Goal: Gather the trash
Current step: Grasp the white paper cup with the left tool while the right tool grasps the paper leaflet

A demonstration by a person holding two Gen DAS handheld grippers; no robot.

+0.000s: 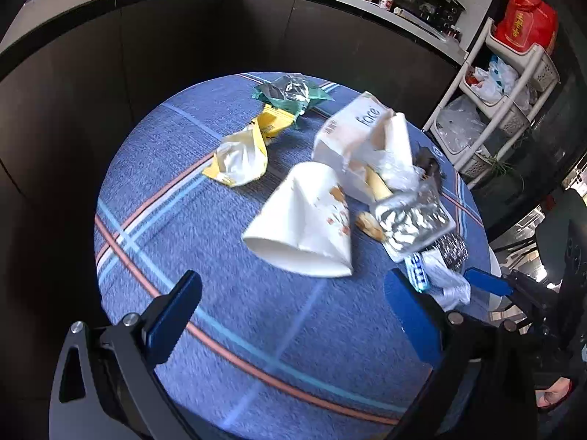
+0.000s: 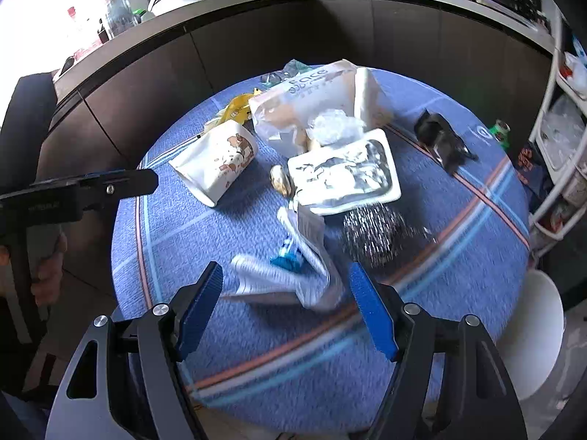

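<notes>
Trash lies on a round table with a blue cloth [image 1: 227, 330]. A white paper cup [image 1: 304, 227] lies on its side ahead of my left gripper [image 1: 293, 311], which hangs open above the cloth with nothing between its fingers. A foil tray [image 2: 345, 172], a torn tissue bag [image 2: 312, 99], a yellow wrapper [image 1: 242, 157] and a green wrapper [image 1: 290, 91] sit farther back. A crumpled white and blue wrapper [image 2: 286, 275] lies between the pads of my right gripper [image 2: 286, 293]. The jaws are open around it, with a small gap on each side.
A black speckled wrapper [image 2: 374, 231] and a black packet [image 2: 440, 139] lie to the right. A dark counter [image 2: 256, 36] curves behind the table. A white shelf rack [image 1: 506, 102] stands at right, a white stool [image 2: 528, 333] beside the table's edge. A hand [image 2: 47, 267] holds the left gripper's handle.
</notes>
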